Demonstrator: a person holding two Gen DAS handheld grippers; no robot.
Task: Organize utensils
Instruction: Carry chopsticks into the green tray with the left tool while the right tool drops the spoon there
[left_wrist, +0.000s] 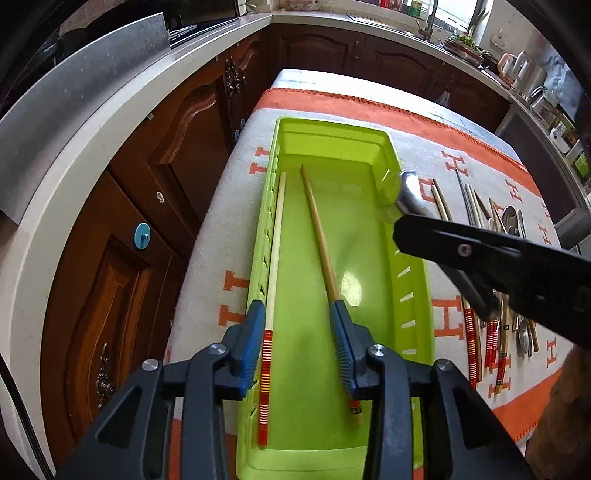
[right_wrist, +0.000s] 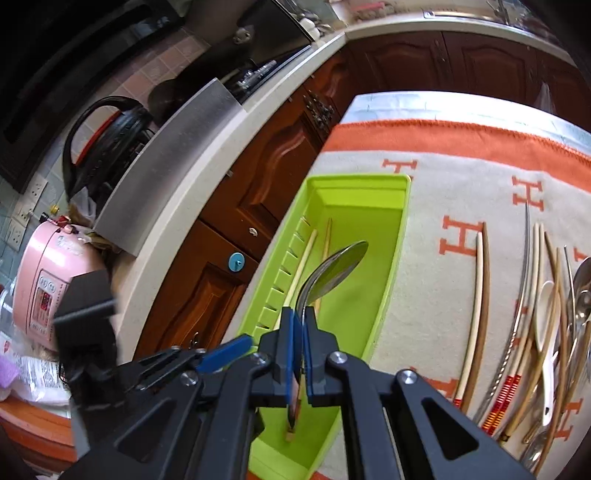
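Right hand-held gripper (right_wrist: 298, 328) around spoon (right_wrist: 332, 273)

Two long wooden chopsticks (left_wrist: 317, 236) are lying inside the lime-green plastic tray (left_wrist: 410, 295) (one against its slotted left wall), framed by the wide-spread left gripper (left_wrist: 297, 314).

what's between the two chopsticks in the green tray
Bare green floor. In the left wrist view, the pale chopstick lies along the tray's slotted wall, the brown chopstick mid-tray; nothing lies between them.
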